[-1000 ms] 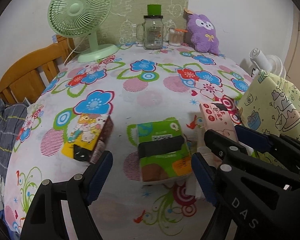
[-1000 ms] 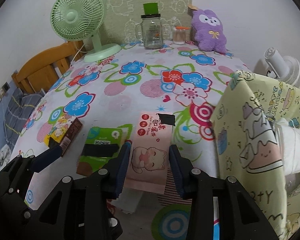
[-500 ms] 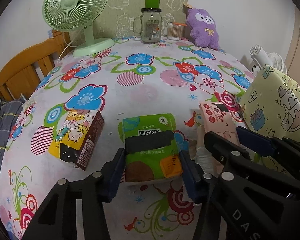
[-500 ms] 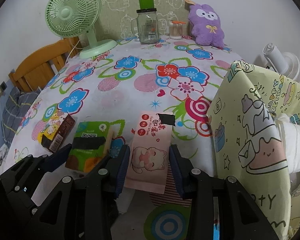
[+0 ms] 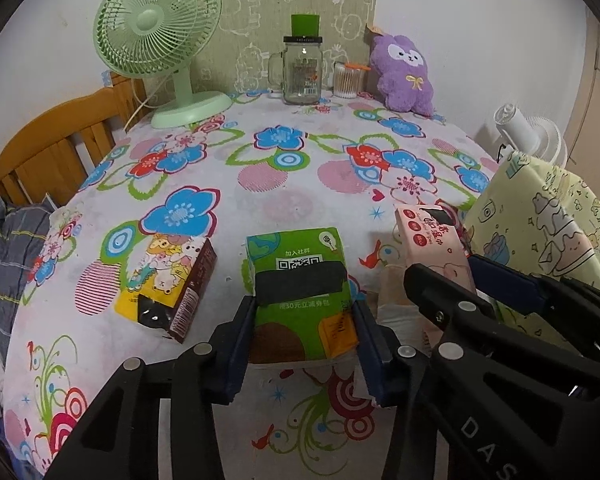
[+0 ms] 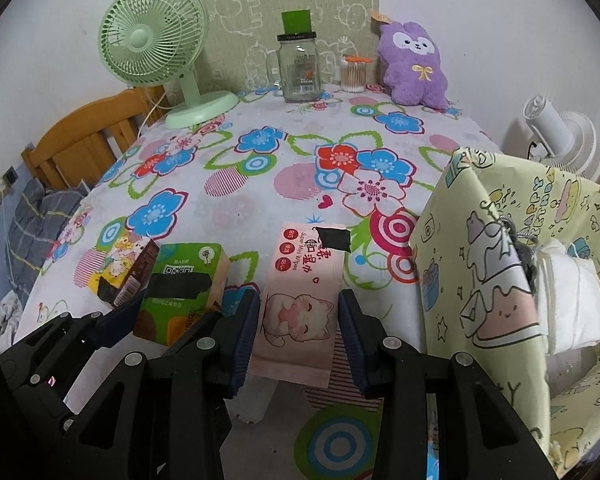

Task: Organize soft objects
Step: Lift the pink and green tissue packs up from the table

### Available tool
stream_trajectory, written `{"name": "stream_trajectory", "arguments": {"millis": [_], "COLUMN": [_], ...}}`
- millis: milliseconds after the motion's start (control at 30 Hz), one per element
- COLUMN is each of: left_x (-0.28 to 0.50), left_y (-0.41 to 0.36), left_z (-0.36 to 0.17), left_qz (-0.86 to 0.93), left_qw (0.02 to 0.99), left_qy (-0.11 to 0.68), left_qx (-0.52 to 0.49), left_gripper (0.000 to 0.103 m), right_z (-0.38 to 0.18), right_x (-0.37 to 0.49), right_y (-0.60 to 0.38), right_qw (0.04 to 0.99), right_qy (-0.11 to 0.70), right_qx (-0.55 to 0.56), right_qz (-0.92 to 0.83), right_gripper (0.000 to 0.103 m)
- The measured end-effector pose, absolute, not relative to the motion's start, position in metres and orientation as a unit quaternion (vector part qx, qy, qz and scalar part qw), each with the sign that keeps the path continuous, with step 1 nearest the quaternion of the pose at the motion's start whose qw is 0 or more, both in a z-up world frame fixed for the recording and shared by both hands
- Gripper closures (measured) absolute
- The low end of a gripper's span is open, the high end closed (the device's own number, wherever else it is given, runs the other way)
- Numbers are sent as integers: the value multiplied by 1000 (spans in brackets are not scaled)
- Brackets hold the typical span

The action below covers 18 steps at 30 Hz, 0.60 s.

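My left gripper (image 5: 304, 344) is shut on a green tissue pack (image 5: 300, 292), with a finger pressed on each side of it. My right gripper (image 6: 298, 340) is shut on a pink wet-wipes pack (image 6: 300, 296) with a cat picture. The green pack also shows in the right wrist view (image 6: 180, 284), and the pink pack in the left wrist view (image 5: 436, 248). A yellow and brown cartoon tissue box (image 5: 168, 284) lies to the left of the green pack. A pale yellow cartoon fabric bag (image 6: 520, 272) stands open at the right with white soft packs (image 6: 572, 300) inside.
The table has a flowered cloth (image 5: 300, 168). At its far edge stand a green fan (image 5: 160, 52), a glass jar (image 5: 302, 72), a cotton-swab pot (image 5: 348, 80) and a purple plush (image 5: 404, 76). A wooden chair (image 5: 56, 144) is at the left, a white fan (image 6: 556, 136) at the right.
My left gripper moved forward around the green tissue pack and closed on it. The right gripper stayed shut on the pink wipes pack.
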<state>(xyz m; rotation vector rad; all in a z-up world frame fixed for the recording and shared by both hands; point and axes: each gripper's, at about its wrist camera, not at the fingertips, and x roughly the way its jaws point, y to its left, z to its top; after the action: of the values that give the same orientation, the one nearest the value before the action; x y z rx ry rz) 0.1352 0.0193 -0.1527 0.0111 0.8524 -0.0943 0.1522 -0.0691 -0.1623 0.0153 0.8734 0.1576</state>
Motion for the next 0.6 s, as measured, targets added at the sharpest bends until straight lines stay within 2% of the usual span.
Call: {"name": "stream_trajectory", "arguments": {"millis": [600], "left_x": [111], "left_y": [21], "left_z": [-107], "left_qz": [-32], "left_qw": [931], "left_qy": [363], "left_qx": [2], "left_gripper": [55], "right_z": [-115], "right_x": [128], "right_y": [-67], "right_qw": [922], "right_qy": [375], "right_qx": [-3], "right_qz": [94], "right_gripper": [59]}}
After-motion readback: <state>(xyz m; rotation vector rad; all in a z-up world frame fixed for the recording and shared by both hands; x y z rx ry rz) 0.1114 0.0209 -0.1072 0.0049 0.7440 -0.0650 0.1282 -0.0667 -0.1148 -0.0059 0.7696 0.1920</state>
